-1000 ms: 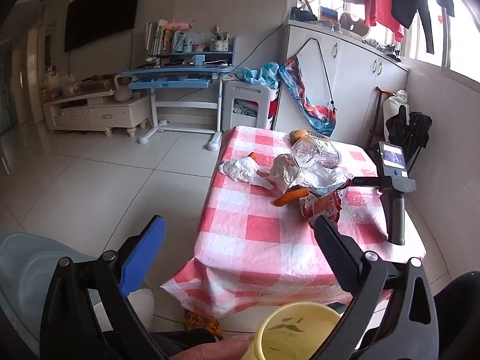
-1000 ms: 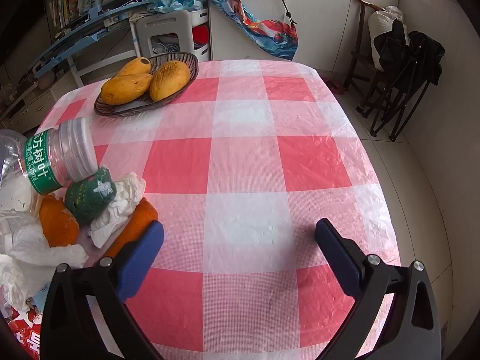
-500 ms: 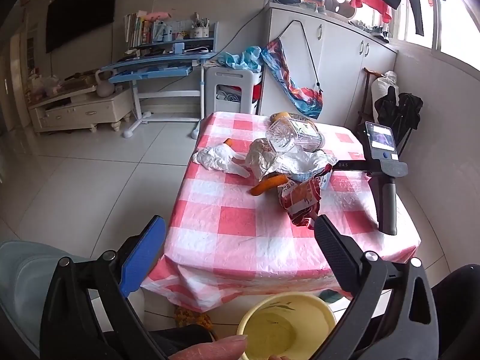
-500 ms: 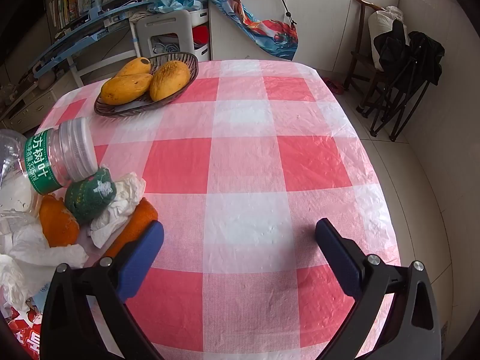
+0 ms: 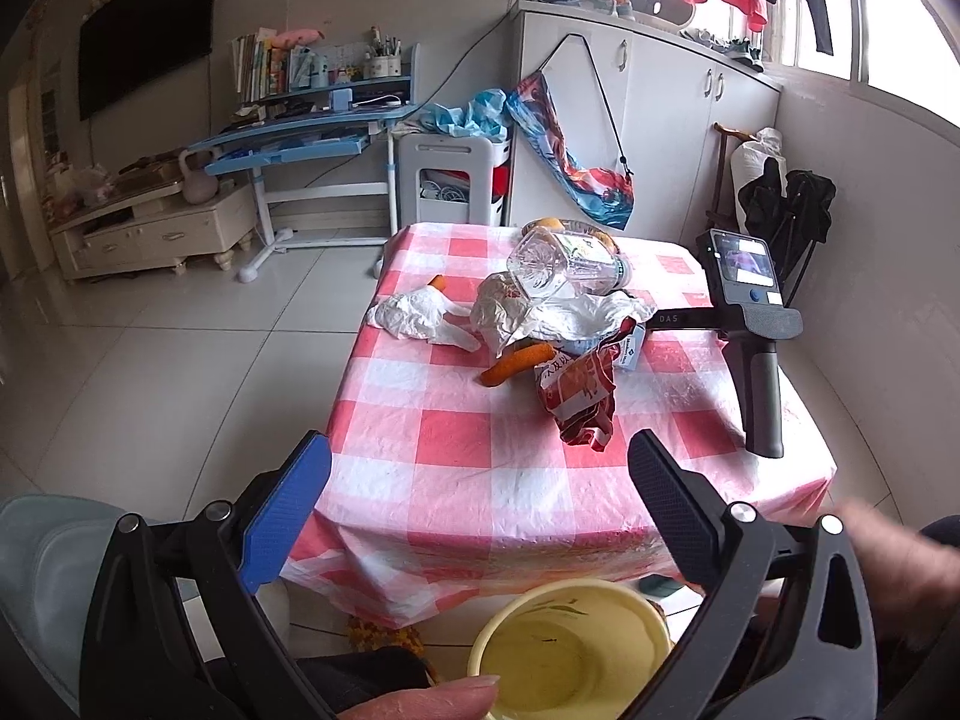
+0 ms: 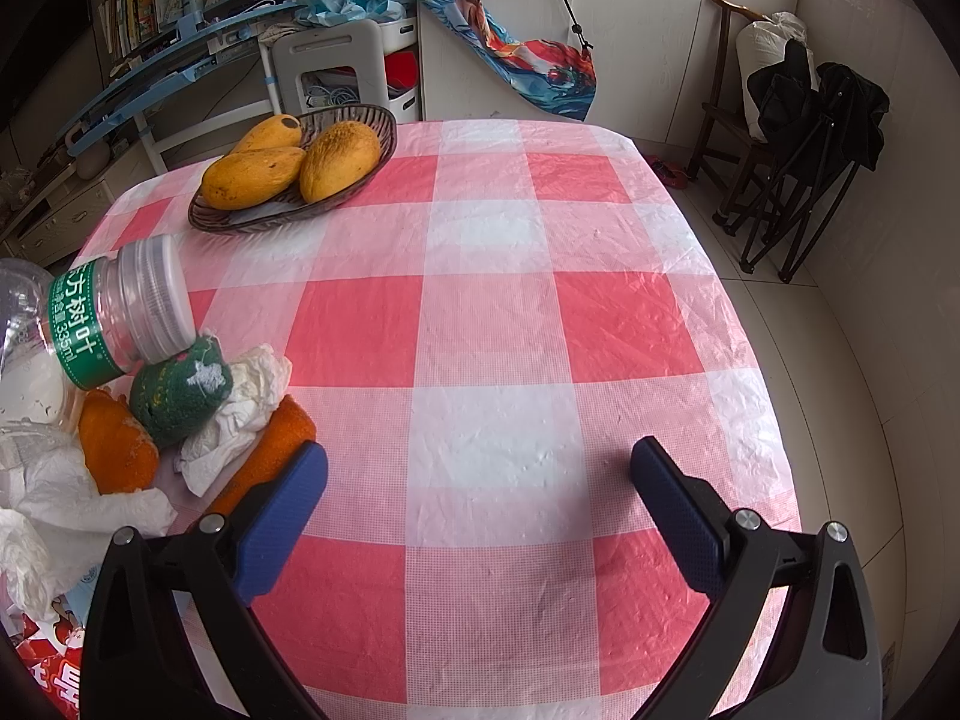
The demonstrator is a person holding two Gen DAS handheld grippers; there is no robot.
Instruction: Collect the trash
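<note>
A heap of trash lies on the red-checked table (image 5: 456, 432): a clear bottle (image 5: 558, 267), white crumpled paper (image 5: 420, 315), orange peel (image 5: 519, 360) and a red snack wrapper (image 5: 579, 390). My left gripper (image 5: 477, 450) hangs open and empty before the table's near edge, above a yellow container (image 5: 576, 591). My right gripper (image 6: 479, 456) rests open on the cloth, and its handle (image 5: 759, 378) lies at the table's right. To its left are the bottle (image 6: 114, 312), a green wad (image 6: 177, 390), a tissue (image 6: 240, 414) and peel (image 6: 117, 450).
A dark basket (image 6: 360, 180) with three mangoes stands at the table's far left corner. A thumb (image 5: 420, 702) holds the yellow container, and a blurred hand (image 5: 888, 546) shows at lower right. A folded black chair (image 6: 810, 138) stands right of the table; tiled floor lies to the left.
The left gripper's view has swung and drawn nearer the table, and the yellow container has come further into view. A blurred hand has entered at lower right. The right gripper has not moved.
</note>
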